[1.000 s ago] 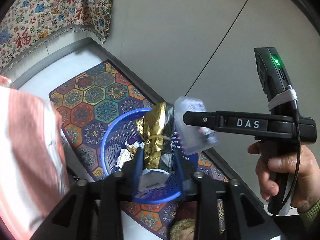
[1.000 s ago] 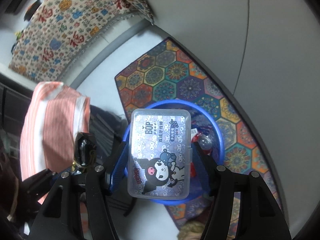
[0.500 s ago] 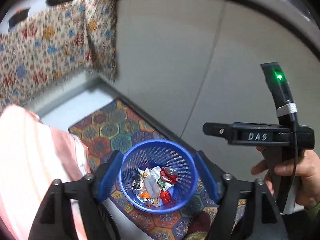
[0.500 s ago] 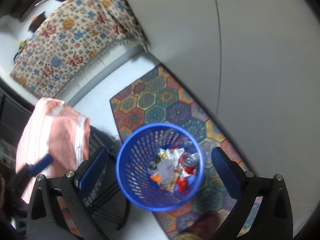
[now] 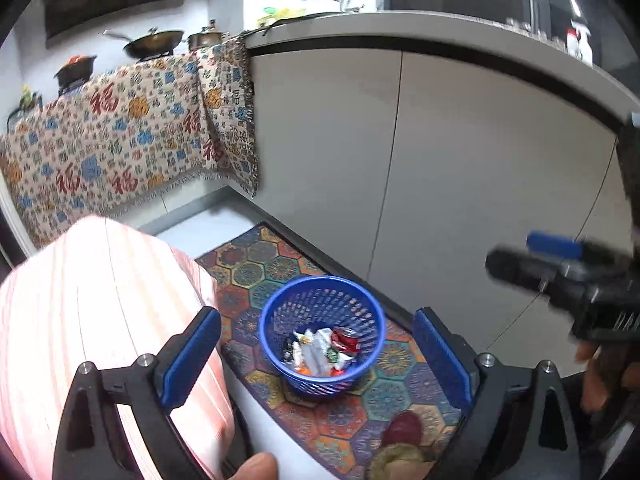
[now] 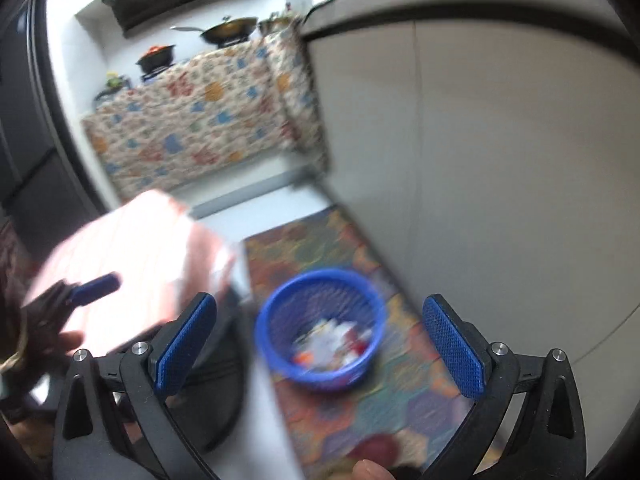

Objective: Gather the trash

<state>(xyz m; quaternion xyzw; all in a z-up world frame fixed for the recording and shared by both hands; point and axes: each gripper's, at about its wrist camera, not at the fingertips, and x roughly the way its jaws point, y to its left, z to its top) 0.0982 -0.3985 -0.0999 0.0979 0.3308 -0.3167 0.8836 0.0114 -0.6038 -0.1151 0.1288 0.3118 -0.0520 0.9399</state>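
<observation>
A blue plastic basket (image 5: 280, 322) (image 6: 268, 322) stands on the patterned floor mat, holding several wrappers and a red can (image 5: 346, 340). High above it my left gripper (image 5: 316, 354) is still opening, its blue pads wide apart with nothing between them. In the blurred right wrist view my right gripper (image 6: 320, 348) stands open and empty over the same basket. The right gripper's black body (image 5: 576, 276), held by a hand, shows at the right edge of the left wrist view; the left gripper's pad (image 6: 96, 286) shows at the left of the right wrist view.
A colourful hexagon-patterned mat (image 5: 276, 264) lies along grey cabinet doors (image 5: 460, 168). A pink striped cloth (image 5: 92, 312) covers something at left. A patterned cloth (image 5: 120, 148) hangs below a stove with a wok (image 5: 154, 42). A slippered foot (image 5: 400, 432) stands on the mat.
Both grippers let go: the gold wrapper and the clear plastic box dropped into the basket. Both jaws opened wide, and both hands rose and pulled back, so the counter and stove came into view.
</observation>
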